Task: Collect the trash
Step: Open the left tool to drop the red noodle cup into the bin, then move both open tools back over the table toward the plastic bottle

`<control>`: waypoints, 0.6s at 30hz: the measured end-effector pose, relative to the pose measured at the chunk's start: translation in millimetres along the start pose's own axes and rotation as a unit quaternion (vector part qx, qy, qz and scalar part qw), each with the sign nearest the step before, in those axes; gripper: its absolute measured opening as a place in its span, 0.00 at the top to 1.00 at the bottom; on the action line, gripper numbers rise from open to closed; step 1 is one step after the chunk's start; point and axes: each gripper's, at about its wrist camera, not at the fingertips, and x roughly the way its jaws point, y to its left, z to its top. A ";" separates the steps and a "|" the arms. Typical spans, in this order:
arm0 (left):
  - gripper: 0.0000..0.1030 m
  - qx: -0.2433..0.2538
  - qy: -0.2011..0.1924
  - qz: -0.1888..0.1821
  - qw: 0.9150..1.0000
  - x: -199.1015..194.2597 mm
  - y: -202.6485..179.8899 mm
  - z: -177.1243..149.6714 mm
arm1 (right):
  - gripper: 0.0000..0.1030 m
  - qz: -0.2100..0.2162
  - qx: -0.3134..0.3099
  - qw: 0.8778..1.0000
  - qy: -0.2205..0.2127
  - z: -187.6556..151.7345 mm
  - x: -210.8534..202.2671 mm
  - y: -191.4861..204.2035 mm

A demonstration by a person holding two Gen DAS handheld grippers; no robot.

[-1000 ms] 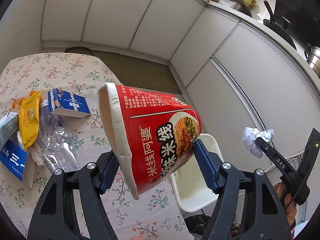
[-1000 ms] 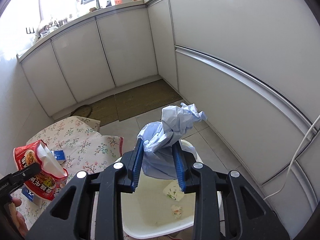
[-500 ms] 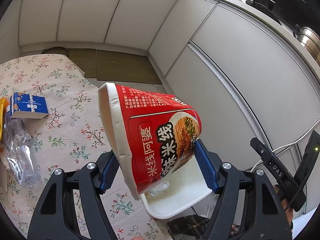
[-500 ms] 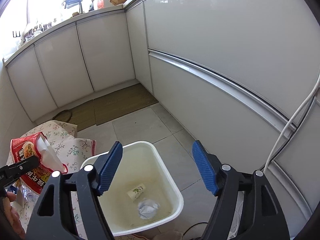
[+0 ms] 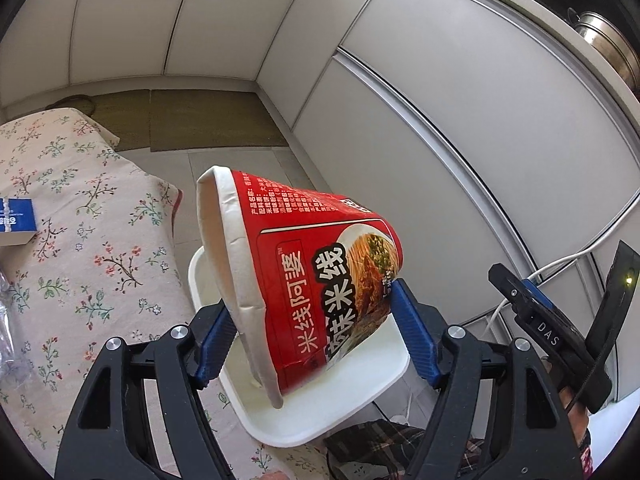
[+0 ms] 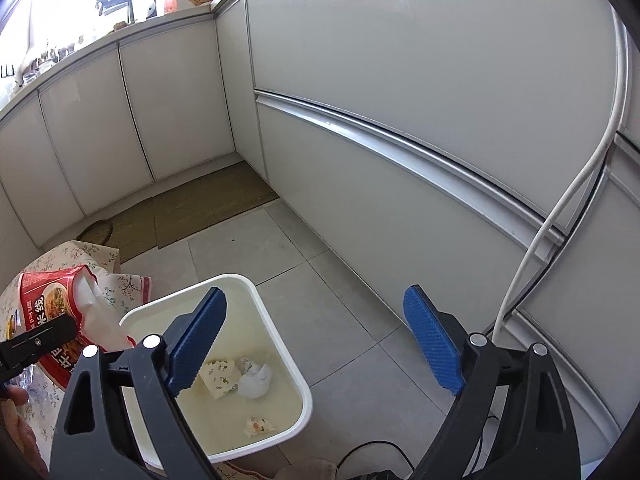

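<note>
1. Left wrist view: the left gripper (image 5: 310, 326) holds a red instant-noodle cup (image 5: 304, 276) crosswise between its blue pads, mouth turned up and to the left, base to the right. The jaws are opening a little, yet the pads still press on the cup's crumpled wall.
2. The cup hangs over the near part of the white bin (image 5: 360, 396), which stands on the floor just beside the table's edge. To do this step well, the cup should probably be carried farther over the bin's middle before the pads part, since its long body could catch the rim and tip out.
3. The table (image 5: 84, 240) wears a flowered cloth; a blue carton (image 5: 16, 216) and a bit of clear plastic (image 5: 10, 344) lie at its left edge, likely trash yet to be gathered. The right gripper's tip (image 5: 524, 300) shows at the far right.
4. Right wrist view: the right gripper (image 6: 316, 346) is spread wide and opening, with nothing between its pads. Below it the bin holds a crumpled white paper wad (image 6: 254, 378) and a few paper scraps.
5. The floor (image 6: 304, 280) is pale grey tile, with a woven mat (image 6: 208, 204) before white cabinets (image 6: 400, 92) that meet in a corner; a white cable (image 6: 560, 208) runs down at the right.
</note>
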 end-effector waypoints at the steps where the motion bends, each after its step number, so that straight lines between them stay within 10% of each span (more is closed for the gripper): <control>1: 0.32 0.003 0.001 0.002 1.000 1.1 -0.6 -0.6 | 0.15 0.000 -0.002 1.000 -0.002 0.0 -0.3 0.6; 18: 0.08 0.010 -0.034 0.079 0.996 -22.2 2.4 -1.7 | 0.07 0.003 -0.032 0.999 -0.025 3.7 -8.9 42.4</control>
